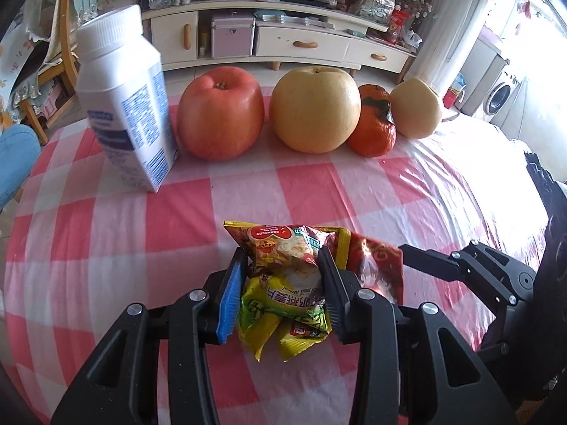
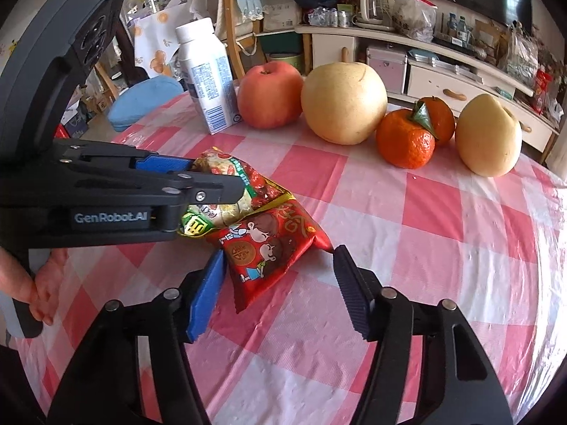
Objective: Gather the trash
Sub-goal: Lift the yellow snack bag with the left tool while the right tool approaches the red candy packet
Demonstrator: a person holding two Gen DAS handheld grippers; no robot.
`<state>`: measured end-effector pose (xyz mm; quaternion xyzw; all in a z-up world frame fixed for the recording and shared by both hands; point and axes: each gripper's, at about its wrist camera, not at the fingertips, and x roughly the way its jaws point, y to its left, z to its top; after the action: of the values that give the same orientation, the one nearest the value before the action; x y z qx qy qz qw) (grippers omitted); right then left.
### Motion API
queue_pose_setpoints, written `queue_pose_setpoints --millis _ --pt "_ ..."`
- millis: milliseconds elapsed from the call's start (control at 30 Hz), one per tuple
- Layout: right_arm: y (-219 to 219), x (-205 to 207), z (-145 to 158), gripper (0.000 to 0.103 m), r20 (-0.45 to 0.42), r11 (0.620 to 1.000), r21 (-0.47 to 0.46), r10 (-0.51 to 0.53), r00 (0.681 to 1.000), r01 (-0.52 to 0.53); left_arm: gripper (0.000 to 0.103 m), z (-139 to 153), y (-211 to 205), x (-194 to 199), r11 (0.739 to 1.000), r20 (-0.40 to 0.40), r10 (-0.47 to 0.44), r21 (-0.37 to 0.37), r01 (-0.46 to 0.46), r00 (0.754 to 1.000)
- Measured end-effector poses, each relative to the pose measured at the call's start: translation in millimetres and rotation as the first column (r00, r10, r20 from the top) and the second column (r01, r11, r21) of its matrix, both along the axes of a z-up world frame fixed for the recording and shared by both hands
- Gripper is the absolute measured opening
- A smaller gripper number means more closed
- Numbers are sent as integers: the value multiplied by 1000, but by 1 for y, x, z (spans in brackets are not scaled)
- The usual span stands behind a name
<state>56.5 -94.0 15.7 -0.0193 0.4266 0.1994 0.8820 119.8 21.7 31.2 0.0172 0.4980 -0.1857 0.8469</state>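
Though crumpled, yellow-green wrapper point(image 1: 283, 283) w/ print

The yellow snack packet point(image 1: 283, 283) is mostly buried between the left gripper point(image 1: 283, 265)'s pads, so you only get bits of its print, and in the right wrist view that gripper's body covers most of it too. The red wrapper point(image 2: 273, 248) has its far corner tucked under the yellow one, and from the left wrist only a strip of it peeks out past the finger. There's a second tangerine point(image 2: 441, 118) half hidden behind the front one, and the stuff on the cabinet point(image 1: 301, 40) at the back is too small and cluttered to make out.
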Motion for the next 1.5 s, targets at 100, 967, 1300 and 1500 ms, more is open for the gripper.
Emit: queue_pose_setpoints --millis 100,967,1300,1500 --pt "-1 -4 0 42 -5 1000 0 13 1000 -13 41 0 5 -10 1000 -14 2 4 -1 1000" --pt "-67 27 5 89 -28 973 75 -218 976 219 40 43 56 -117 999 -29 36 -34 -37 999" --pt "-46 48 -2 94 -19 992 3 -127 992 127 40 37 50 -122 996 -55 15 -85 -20 998" --pt "-35 46 -5 71 -4 992 -81 -99 995 99 40 37 53 -116 993 -64 30 -109 -37 997"
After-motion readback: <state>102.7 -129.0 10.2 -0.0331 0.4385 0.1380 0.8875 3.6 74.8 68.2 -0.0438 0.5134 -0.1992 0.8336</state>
